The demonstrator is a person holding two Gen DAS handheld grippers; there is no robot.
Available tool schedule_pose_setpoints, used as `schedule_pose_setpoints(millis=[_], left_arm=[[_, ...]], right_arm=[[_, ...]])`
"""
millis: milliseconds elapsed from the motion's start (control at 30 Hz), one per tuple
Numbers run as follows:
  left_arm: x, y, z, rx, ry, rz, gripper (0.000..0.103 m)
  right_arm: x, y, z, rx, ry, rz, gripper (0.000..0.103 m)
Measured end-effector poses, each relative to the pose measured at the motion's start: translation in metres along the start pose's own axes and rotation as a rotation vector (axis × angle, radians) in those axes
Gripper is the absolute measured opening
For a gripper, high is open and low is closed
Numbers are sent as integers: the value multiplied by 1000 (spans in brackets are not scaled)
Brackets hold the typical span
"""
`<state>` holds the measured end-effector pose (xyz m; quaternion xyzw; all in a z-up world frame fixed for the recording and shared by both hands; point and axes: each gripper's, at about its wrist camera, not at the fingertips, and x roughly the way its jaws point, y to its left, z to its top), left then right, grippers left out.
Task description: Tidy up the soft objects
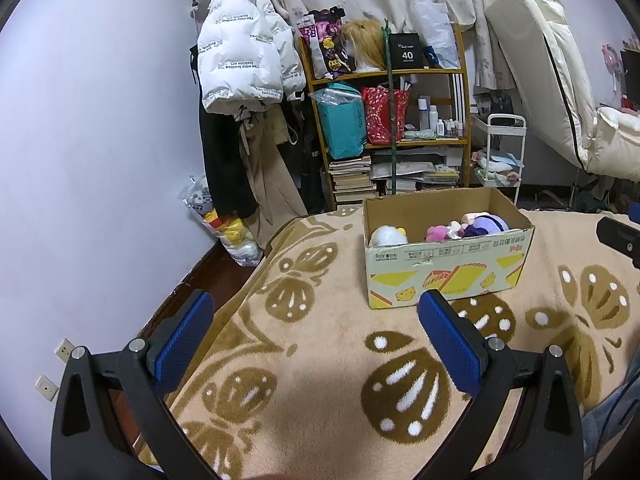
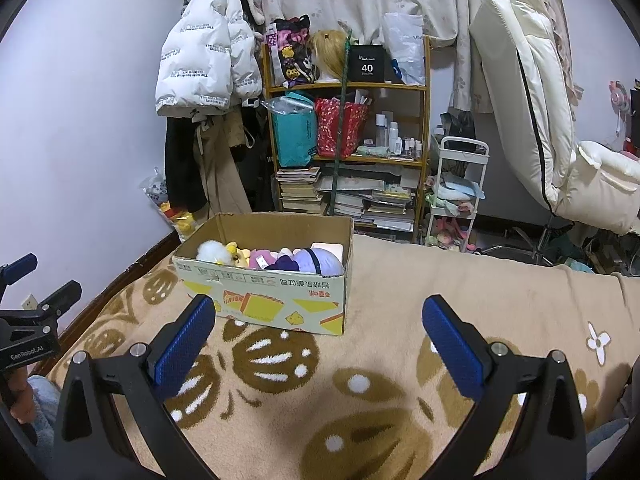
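Note:
A cardboard box [image 1: 448,264] with yellow prints stands on the beige patterned blanket [image 1: 320,360]. Inside lie several plush toys: a white one [image 1: 386,235], a pink one [image 1: 438,233] and a purple one [image 1: 486,224]. The box also shows in the right wrist view [image 2: 272,292], with the white plush [image 2: 210,251], a yellow plush [image 2: 238,256] and the purple plush [image 2: 320,262]. My left gripper [image 1: 316,308] is open and empty, hovering over the blanket short of the box. My right gripper [image 2: 318,312] is open and empty, also short of the box.
A wooden shelf [image 1: 384,120] with bags, books and bottles stands behind the bed. Coats [image 1: 240,60] hang on the wall at left. A white cart [image 2: 456,192] and a folded mattress [image 2: 520,80] stand at right. A plastic bag of toys [image 1: 228,228] sits on the floor.

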<state>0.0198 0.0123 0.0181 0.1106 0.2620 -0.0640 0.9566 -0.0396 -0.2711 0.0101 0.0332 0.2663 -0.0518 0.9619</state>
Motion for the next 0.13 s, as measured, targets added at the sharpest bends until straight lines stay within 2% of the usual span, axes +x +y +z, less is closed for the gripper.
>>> schedule_pose_setpoints(millis=[133], left_arm=[[1,4,0,-14,4,-1,101]], right_arm=[[0,-1,-1,2,0,1,103]])
